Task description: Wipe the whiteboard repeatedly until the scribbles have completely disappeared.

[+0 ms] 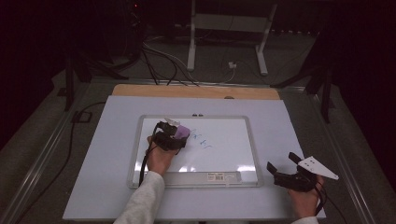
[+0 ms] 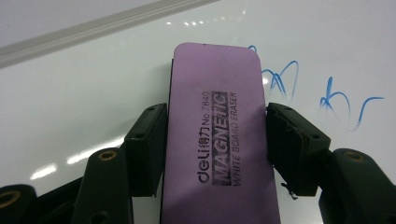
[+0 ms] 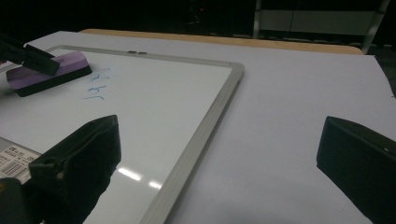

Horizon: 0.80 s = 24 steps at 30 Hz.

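Purple eraser (image 2: 218, 135), clamped lengthwise in the left gripper (image 2: 215, 144), has blue writing (image 2: 327, 93) just right of its jaws; right gripper (image 3: 219, 154) gapes empty.

Left gripper (image 1: 173, 135): black body, a pale grey plate on top, a black cable trailing back along the forearm. Its two black jaws are blocky and square-ended, each link carrying a brass-coloured round fastener; the pads are matt black. Left sleeve (image 1: 142, 200): light grey, knitted, reaching to the wrist. Right gripper (image 1: 285, 167): black body with two short angular jaws, topped by a white three-cornered plate marked with small dark dots; a black cable loops beside the right hand (image 1: 306, 200).
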Tool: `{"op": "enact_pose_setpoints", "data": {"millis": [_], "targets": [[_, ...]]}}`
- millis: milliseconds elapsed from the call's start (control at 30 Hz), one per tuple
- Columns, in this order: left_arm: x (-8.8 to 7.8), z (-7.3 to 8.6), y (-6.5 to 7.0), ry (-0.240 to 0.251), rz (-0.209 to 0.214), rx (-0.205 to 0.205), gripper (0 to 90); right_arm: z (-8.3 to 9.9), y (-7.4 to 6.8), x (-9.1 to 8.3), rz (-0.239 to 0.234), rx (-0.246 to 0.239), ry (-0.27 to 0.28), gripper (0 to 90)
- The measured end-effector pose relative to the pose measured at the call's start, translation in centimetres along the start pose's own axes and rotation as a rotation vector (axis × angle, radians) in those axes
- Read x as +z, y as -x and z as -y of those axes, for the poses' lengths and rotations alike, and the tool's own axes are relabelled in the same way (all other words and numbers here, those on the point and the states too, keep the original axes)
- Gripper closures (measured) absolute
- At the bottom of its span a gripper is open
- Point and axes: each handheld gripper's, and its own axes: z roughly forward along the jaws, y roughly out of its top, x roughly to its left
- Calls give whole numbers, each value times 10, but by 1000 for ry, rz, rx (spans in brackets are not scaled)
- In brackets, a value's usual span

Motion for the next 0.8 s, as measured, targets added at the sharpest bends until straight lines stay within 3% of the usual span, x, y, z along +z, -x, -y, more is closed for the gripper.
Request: {"op": "enact_pose_setpoints", "data": {"millis": [167,300,333,467,600,667,700,733,800], "targets": [[0,1,19,-9,51,47,422,0,0,0,-1,-4,-1,0],[2,1,45,-5,112,85,422,0,-1,1,-2,-4,-2,0],[3,1,59,-6,142,111,422,0,-1,1,-3,-4,-2,0],[7,-2,74,0,163,145,422,0,-1,0,-2,-4,0,0],[10,-4,72,10,161,138,422,0,1,0,-1,0,3,0],[11,-7,64,15,111,121,422,0,1,0,-1,-1,2,0],[11,-7,64,15,111,121,423,0,0,0,-1,-2,2,0],[12,-9,56,16,70,104,422,0,0,-1,-1,-1,2,0],[12,-9,51,17,51,94,423,0,1,-1,1,-1,3,0]]}}
